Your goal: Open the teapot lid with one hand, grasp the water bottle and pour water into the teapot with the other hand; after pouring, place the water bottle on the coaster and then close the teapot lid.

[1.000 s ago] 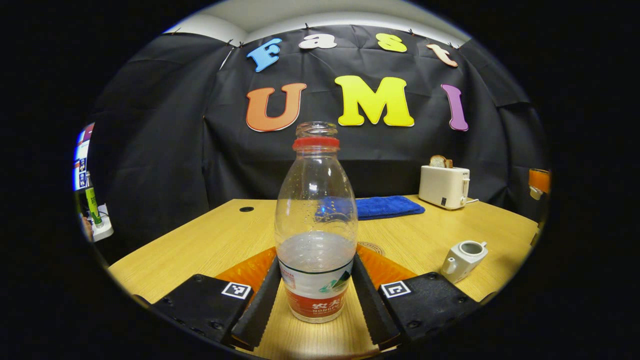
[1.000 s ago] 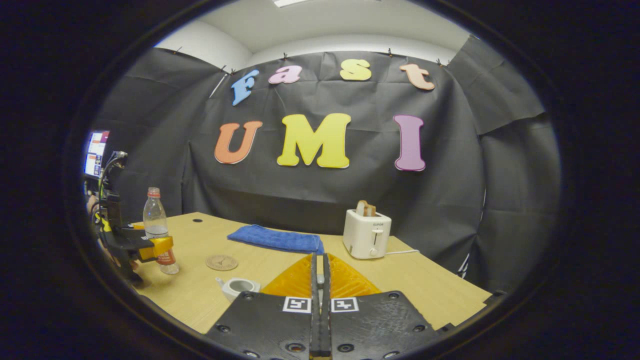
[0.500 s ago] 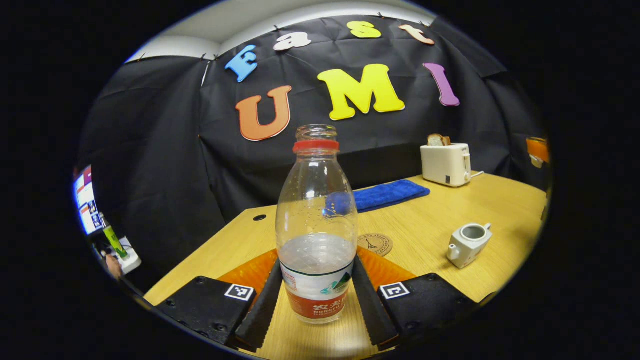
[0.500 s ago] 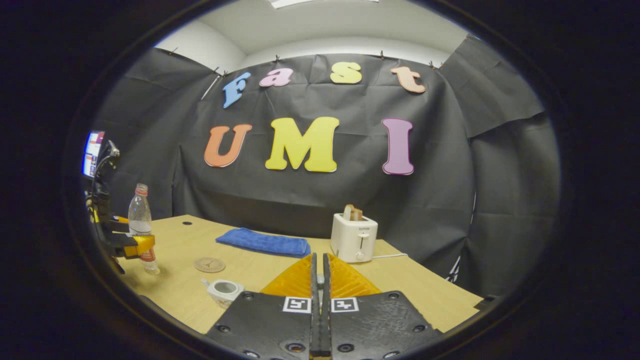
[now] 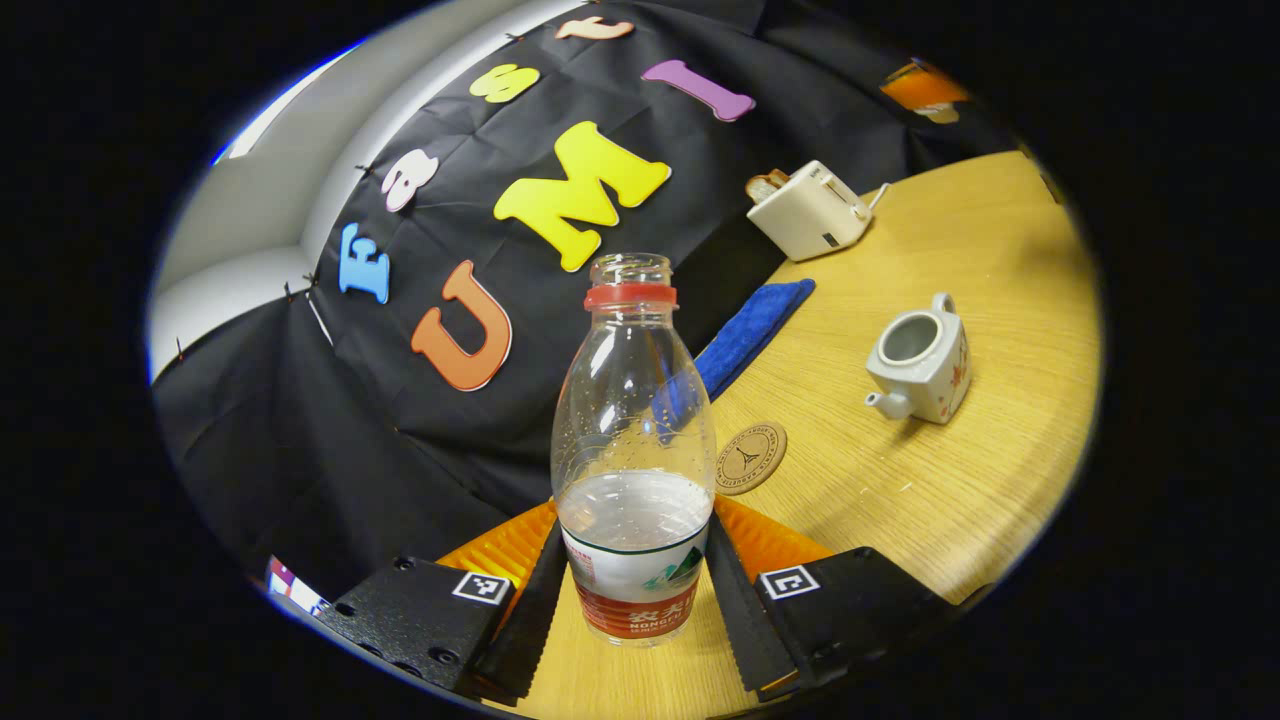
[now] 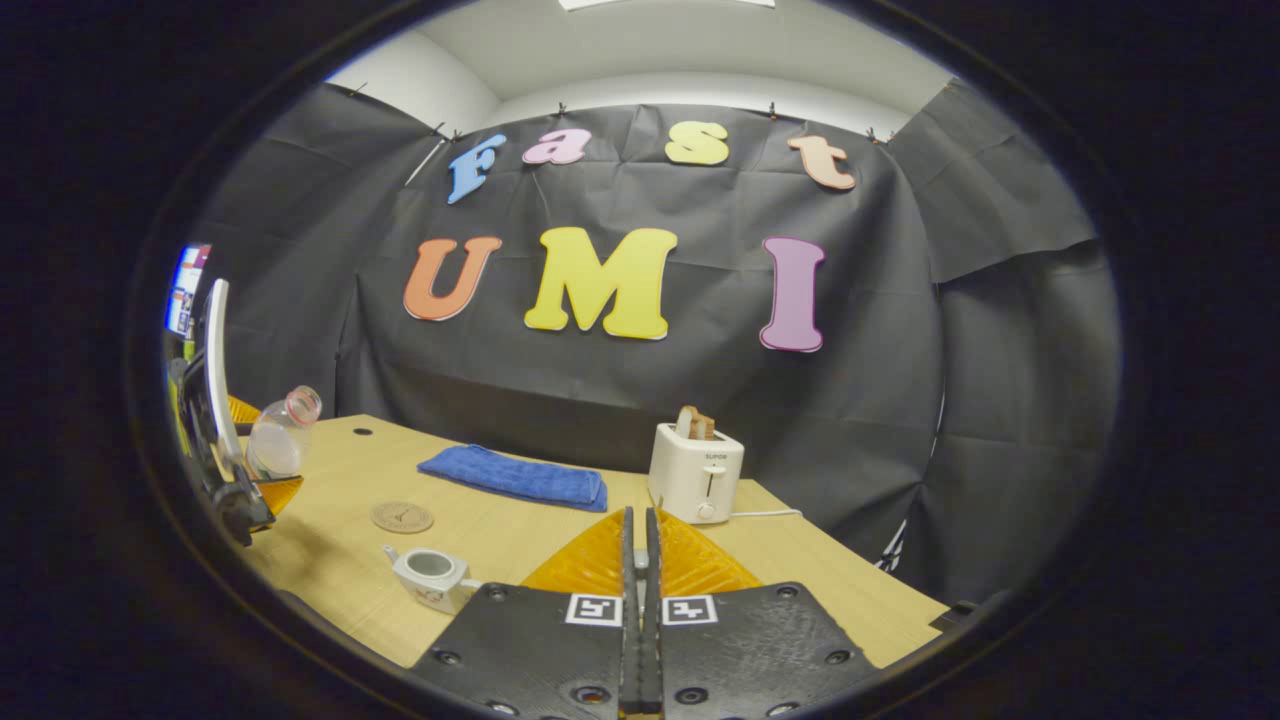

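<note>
In the left gripper view, the left hand-held gripper (image 5: 632,590) is clamped on the water bottle (image 5: 632,450), now tipped over more than before. It holds some water. The teapot (image 5: 918,358) sits open on the table (image 5: 1000,470), near the coaster (image 5: 750,458).

In the right gripper view, the right hand-held gripper (image 6: 637,600) stays pressed together. The bottle (image 6: 280,435) leans above the table's far left.

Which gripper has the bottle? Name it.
The left gripper: its fingers press both sides of the water bottle. The right gripper is shut with nothing visible between its fingers.
</note>
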Demonstrator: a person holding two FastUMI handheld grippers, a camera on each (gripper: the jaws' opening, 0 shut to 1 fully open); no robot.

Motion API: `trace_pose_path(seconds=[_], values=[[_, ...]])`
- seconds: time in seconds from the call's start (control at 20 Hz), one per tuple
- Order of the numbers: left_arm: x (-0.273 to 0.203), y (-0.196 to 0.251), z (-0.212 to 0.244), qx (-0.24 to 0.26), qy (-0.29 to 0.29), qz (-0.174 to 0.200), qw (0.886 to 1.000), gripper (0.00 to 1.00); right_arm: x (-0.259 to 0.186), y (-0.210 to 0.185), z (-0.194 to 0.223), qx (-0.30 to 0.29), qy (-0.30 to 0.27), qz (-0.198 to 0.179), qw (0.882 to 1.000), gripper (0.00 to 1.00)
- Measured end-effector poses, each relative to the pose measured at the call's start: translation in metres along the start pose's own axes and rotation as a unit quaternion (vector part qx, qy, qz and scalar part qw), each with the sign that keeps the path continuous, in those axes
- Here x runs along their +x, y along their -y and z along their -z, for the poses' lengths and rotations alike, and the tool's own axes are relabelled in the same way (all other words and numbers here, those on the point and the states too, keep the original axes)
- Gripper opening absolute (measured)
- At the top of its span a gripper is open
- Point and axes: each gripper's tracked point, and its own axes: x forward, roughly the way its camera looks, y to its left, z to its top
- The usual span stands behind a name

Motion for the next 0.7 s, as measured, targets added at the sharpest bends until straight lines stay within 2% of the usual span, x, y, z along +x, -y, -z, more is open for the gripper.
trace_pose_path(seconds=[0.1, 0.15, 0.2, 0.25, 0.55, 0.7], values=[[-0.001, 0.002, -0.003, 0.054, -0.006, -0.002, 0.999, 0.75, 0.001, 0.001, 0.002, -0.007, -0.002, 0.001, 1.000, 0.00], [-0.001, 0.007, -0.005, 0.097, -0.013, 0.002, 0.995, 0.75, 0.001, 0.002, 0.002, -0.012, -0.003, 0.002, 1.000, 0.00], [0.000, 0.011, -0.007, 0.131, -0.020, 0.006, 0.991, 0.79, 0.002, 0.002, 0.002, -0.016, -0.002, 0.002, 1.000, 0.00], [0.002, 0.014, -0.009, 0.158, -0.024, 0.011, 0.987, 0.75, 0.002, 0.003, 0.002, -0.019, -0.001, 0.003, 1.000, 0.00], [-0.002, 0.019, -0.019, 0.251, -0.032, 0.025, 0.967, 0.75, 0.002, 0.006, -0.002, -0.012, 0.005, 0.001, 1.000, 0.00], [-0.002, 0.029, -0.020, 0.325, -0.038, 0.045, 0.944, 0.75, 0.002, 0.016, -0.002, -0.008, 0.004, 0.006, 1.000, 0.00]])
